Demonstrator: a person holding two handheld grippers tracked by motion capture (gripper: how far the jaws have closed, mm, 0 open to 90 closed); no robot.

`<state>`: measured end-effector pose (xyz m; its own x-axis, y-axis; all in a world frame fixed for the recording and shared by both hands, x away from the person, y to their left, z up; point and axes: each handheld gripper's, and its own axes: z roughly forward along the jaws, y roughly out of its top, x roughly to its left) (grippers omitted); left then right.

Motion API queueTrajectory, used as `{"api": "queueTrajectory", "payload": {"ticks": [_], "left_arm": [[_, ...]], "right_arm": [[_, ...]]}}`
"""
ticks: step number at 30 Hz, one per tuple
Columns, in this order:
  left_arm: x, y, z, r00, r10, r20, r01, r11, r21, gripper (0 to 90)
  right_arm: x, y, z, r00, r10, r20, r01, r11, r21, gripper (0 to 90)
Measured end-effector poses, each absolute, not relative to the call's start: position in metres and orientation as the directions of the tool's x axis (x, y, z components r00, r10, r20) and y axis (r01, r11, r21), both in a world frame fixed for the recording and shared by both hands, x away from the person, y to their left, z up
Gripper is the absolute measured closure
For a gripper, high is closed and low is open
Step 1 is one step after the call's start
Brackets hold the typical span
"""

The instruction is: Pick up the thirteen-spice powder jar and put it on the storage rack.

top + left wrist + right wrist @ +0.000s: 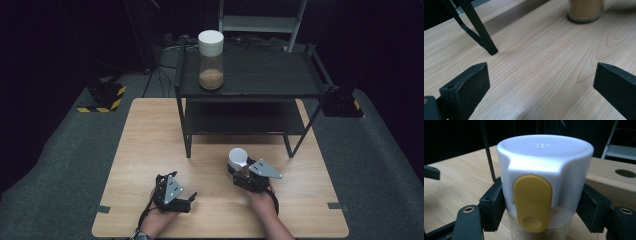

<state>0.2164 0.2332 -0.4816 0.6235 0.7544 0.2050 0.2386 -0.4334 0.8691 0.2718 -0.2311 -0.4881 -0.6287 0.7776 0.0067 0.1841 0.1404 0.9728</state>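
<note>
Looking down from the high view, we are seeing the right gripper [243, 171] pinching a jar [238, 161] with a white lid, which is standing on the table [145, 150] just in front of the black rack [250, 82]. The left gripper [189, 199] is resting on the table to the left, well apart from it, with its jaws spread and nothing between them. A second jar [210, 60], taller and also white-lidded, is standing on the rack's top shelf.

Moving to the left gripper view, we are looking between two wide-open jaws at bare wood. A rack leg [477, 28] is standing at upper left, and the base of the jar [585, 10], filled with brown powder, is sitting at the top right.

Turning to the right gripper view, we are seeing both jaws pressing against the jar [544, 195] from either side, just under its white lid [546, 155]. A yellow tab [532, 202] on the lid is facing the camera. The jar is standing upright on the table.
</note>
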Motion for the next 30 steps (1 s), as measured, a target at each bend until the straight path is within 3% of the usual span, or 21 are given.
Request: {"api": "queueTrajectory", "payload": {"ticks": [30], "left_arm": [[0.215,0.231,-0.481,0.623,0.751,0.219,0.235,-0.447,0.863,0.9]], "right_arm": [[0.226,-0.281,-0.447,-0.575,0.817,-0.052,0.098,0.131,0.986,29.9]]}}
